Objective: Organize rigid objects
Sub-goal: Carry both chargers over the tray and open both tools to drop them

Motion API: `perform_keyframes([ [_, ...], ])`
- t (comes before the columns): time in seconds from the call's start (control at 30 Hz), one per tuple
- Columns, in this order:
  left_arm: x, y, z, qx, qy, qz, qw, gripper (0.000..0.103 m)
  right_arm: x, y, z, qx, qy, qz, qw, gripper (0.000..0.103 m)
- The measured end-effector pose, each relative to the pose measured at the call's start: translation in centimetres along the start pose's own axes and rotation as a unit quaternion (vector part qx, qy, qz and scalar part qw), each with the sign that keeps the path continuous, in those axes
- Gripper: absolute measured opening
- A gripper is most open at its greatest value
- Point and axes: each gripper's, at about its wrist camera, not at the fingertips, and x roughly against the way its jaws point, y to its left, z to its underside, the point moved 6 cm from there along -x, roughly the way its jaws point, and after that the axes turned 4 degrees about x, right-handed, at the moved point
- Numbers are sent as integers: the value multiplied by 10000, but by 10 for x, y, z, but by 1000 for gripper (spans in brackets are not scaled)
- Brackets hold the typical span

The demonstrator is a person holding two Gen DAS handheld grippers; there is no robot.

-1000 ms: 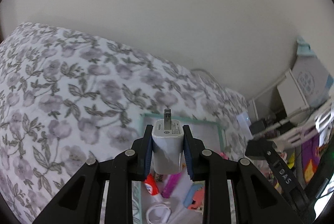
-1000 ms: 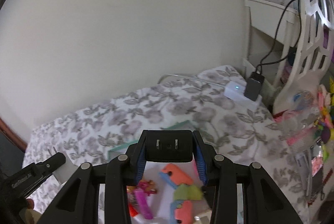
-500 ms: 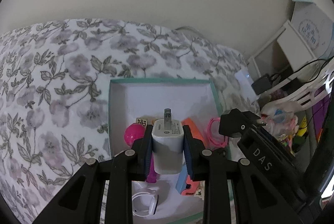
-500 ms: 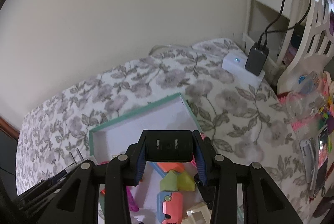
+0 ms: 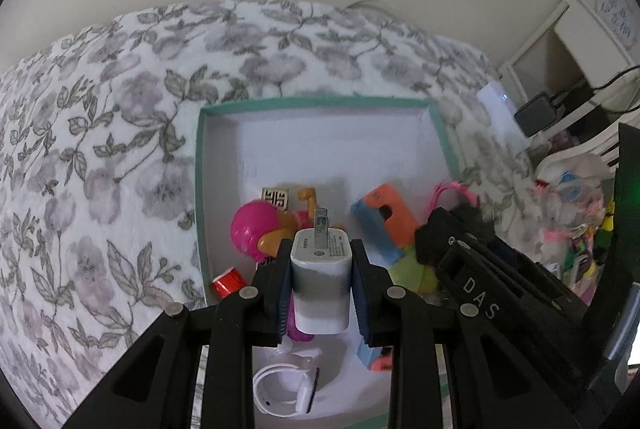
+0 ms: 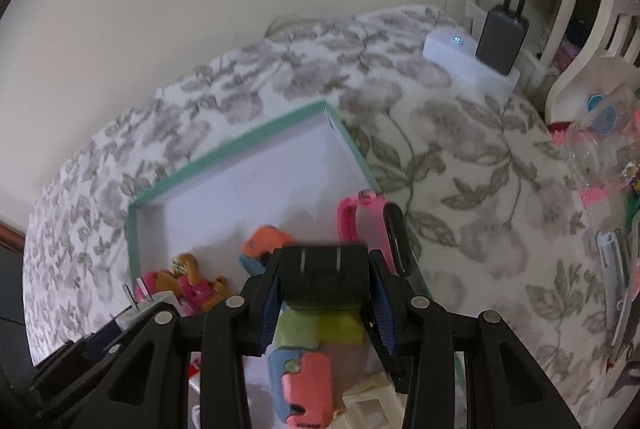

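Between the left gripper's [image 5: 321, 271] jaws a white charger [image 5: 320, 281] is sitting clamped, prongs pointing forward, while the right gripper [image 6: 325, 303] is clamping a black charger [image 6: 324, 279] the same way (both probably bound for the box). Both are hovering over the teal-rimmed box [image 5: 199, 189] lying on the floral bed [image 5: 100, 149]. A pink doll [image 5: 256, 229], orange-blue blocks [image 5: 384, 225] and a pink watch [image 6: 372, 229] are crowding its near half; the far half is looking like the easier drop spot.
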Motion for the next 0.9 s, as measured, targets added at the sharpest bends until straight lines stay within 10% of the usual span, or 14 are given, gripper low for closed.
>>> perform_keyframes([
  [0.9,38,10,-17,211,-353,153,9990,50,43,9,-19,133,-362,-61,9992,47],
])
